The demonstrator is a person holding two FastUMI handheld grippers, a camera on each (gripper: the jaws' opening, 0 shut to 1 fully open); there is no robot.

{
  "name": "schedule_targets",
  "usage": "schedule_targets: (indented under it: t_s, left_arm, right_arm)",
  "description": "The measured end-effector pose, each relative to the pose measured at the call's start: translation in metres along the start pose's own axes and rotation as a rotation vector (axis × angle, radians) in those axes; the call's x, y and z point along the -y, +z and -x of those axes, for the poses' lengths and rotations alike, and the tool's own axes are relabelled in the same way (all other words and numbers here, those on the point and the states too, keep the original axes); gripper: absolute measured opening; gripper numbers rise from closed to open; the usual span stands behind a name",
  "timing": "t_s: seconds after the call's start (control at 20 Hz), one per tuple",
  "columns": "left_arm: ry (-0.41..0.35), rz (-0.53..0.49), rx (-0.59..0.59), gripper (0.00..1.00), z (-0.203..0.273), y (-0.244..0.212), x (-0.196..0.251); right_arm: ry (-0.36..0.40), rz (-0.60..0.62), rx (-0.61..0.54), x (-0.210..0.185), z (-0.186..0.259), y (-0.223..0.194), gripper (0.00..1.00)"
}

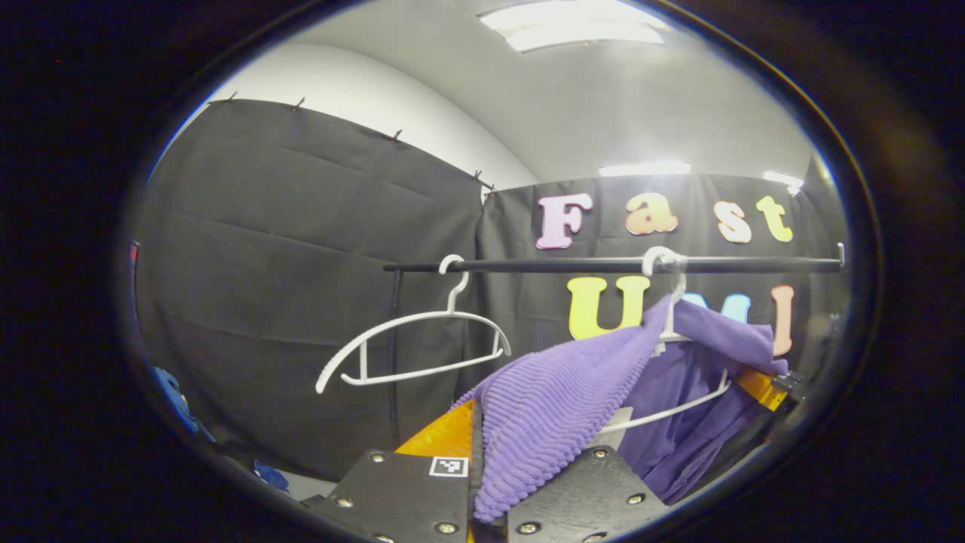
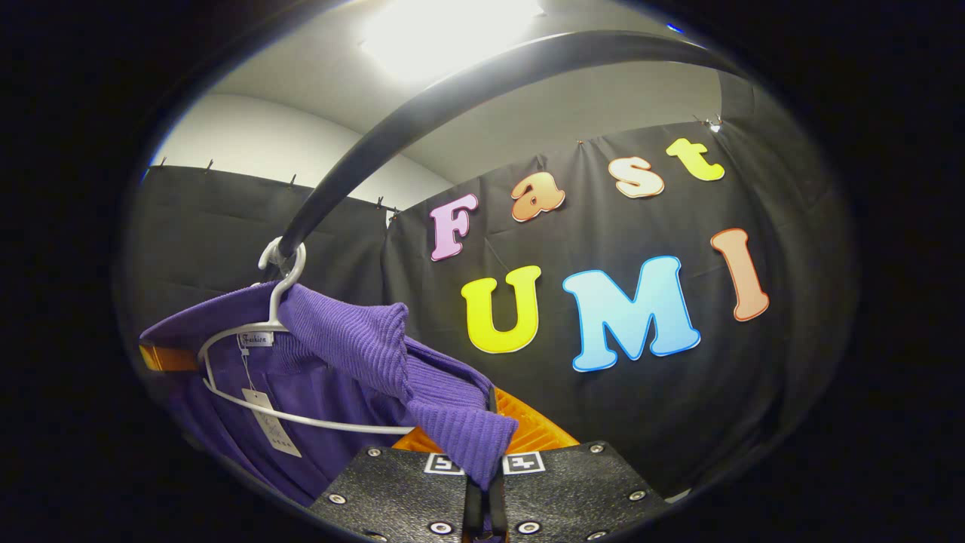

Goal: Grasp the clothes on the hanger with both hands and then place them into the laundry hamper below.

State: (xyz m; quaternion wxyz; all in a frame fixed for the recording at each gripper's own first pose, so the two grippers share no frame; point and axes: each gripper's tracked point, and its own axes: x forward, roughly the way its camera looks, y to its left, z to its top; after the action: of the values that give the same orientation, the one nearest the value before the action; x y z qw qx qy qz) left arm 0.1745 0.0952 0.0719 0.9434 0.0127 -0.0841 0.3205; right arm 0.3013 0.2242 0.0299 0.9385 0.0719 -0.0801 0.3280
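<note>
We are pinching the purple ribbed knit garment (image 1: 573, 392) with both grippers.
It is hanging stretched along the black rail (image 1: 603, 265), on a white plastic hanger (image 2: 249, 354); left gripper (image 1: 476, 483) and right gripper (image 2: 482, 483) are each clamping a fold; tag writing illegible.

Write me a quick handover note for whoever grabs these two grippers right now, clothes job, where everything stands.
Left gripper: shut on one shoulder of the purple sweater.
Right gripper: shut on the other shoulder of the sweater.
The sweater hangs on its white hanger, hooked on the black rail. An empty white hanger hangs further along the rail.
Done: both grasps.
Left: pull the sweater off the hanger, lower it into the laundry hamper, release. Probably ease it off evenly so the hanger stays hooked.
</note>
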Motion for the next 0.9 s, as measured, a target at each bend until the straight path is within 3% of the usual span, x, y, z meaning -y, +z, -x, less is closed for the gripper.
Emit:
schedule_targets:
  t_s: [0.4,0.75,0.9]
  left_arm:
    - [-0.179,-0.102,-0.026,0.00,-0.035,0.014,-0.015]
    - [-0.351,-0.094,-0.065,0.00,-0.074,0.019,-0.035]
    - [-0.428,-0.146,-0.063,0.00,-0.090,0.020,-0.038]
  right_arm:
    - [-0.098,0.029,-0.014,-0.016,0.010,0.008,0.05]
    - [-0.177,0.051,-0.016,-0.030,0.015,0.012,0.05]
    - [-0.221,0.034,-0.024,-0.030,0.016,0.013,0.05]
